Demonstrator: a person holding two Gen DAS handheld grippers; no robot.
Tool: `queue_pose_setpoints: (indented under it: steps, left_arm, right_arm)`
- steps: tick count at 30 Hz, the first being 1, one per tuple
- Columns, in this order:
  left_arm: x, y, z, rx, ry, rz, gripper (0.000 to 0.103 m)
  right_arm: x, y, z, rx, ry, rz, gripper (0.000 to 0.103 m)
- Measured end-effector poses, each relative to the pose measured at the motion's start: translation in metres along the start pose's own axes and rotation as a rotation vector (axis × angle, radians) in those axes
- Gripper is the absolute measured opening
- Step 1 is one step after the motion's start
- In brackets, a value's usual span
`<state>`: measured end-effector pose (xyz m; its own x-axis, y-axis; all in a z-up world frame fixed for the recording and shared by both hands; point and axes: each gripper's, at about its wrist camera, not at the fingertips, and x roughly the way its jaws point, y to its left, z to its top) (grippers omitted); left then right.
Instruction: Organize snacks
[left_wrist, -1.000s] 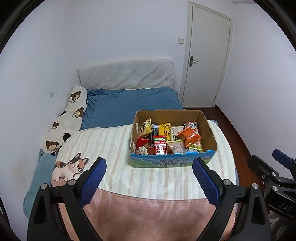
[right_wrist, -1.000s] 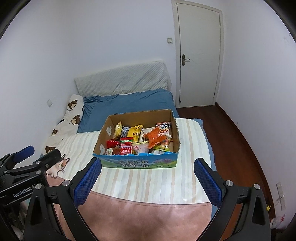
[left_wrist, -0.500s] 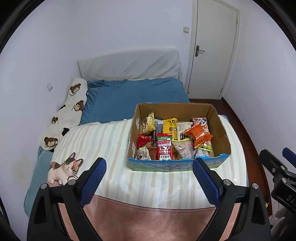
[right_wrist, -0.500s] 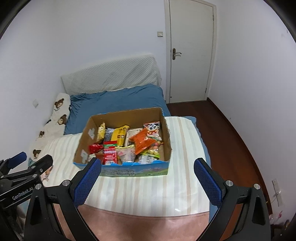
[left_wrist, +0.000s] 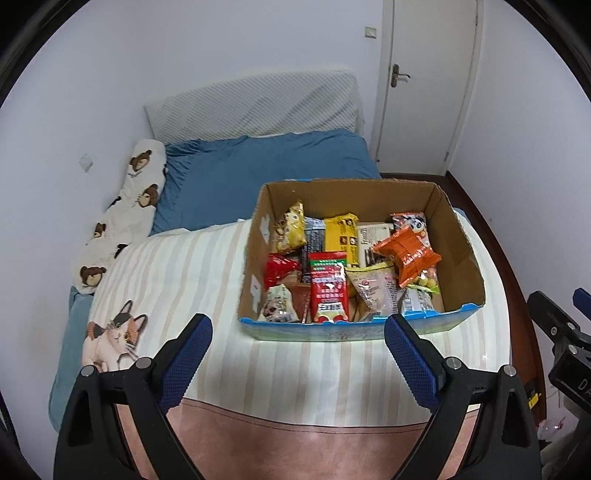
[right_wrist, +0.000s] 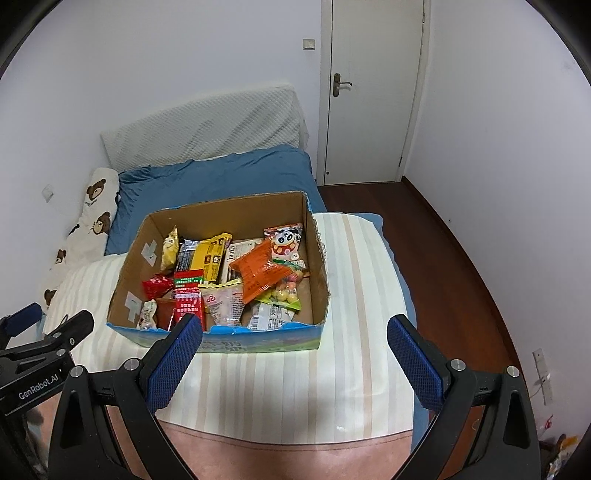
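An open cardboard box (left_wrist: 460, 240) (right_wrist: 317, 258) with a blue printed front stands on the striped blanket, full of several snack packets. Among them are an orange bag (left_wrist: 408, 254) (right_wrist: 260, 271), a red packet (left_wrist: 328, 291) (right_wrist: 189, 301), a yellow bag (left_wrist: 340, 236) (right_wrist: 212, 254) and a panda-print packet (right_wrist: 284, 242). My left gripper (left_wrist: 297, 338) hovers just short of the box's front wall, its jaws opening wide with nothing between them. My right gripper (right_wrist: 295, 336) is open and empty too, level with the box's front right corner. Each gripper shows at the edge of the other's view.
The striped blanket (left_wrist: 192, 273) has a cat print (left_wrist: 112, 338) at its left. Beyond it lie blue bedding (left_wrist: 266, 170), a bear-print pillow (left_wrist: 129, 206) and a grey headboard cushion (left_wrist: 251, 107). A shut white door (right_wrist: 375, 92) and dark wood floor (right_wrist: 454, 258) are on the right.
Both grippers have come forward and down toward the box, which now looks larger and nearer in both views. Neither has taken hold of anything.
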<state>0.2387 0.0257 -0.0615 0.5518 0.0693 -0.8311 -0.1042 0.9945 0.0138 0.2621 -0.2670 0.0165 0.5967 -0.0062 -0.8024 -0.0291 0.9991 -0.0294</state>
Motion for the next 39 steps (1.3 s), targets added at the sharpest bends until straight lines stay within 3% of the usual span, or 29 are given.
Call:
queue_pose_setpoints:
  steps: [12, 25, 39]
  left_arm:
    - [0.019, -0.003, 0.003, -0.014, -0.018, -0.013, 0.103]
    - [0.004, -0.008, 0.008, -0.005, -0.086, -0.006, 0.103]
    - [0.000, -0.007, 0.003, -0.003, -0.076, -0.006, 0.103]
  right_arm:
    - [0.016, -0.003, -0.002, 0.019, 0.004, -0.015, 0.102]
    - [0.002, -0.005, -0.003, 0.023, -0.044, -0.021, 0.102]
    - [-0.003, -0.005, -0.003, 0.007, -0.055, -0.030, 0.102]
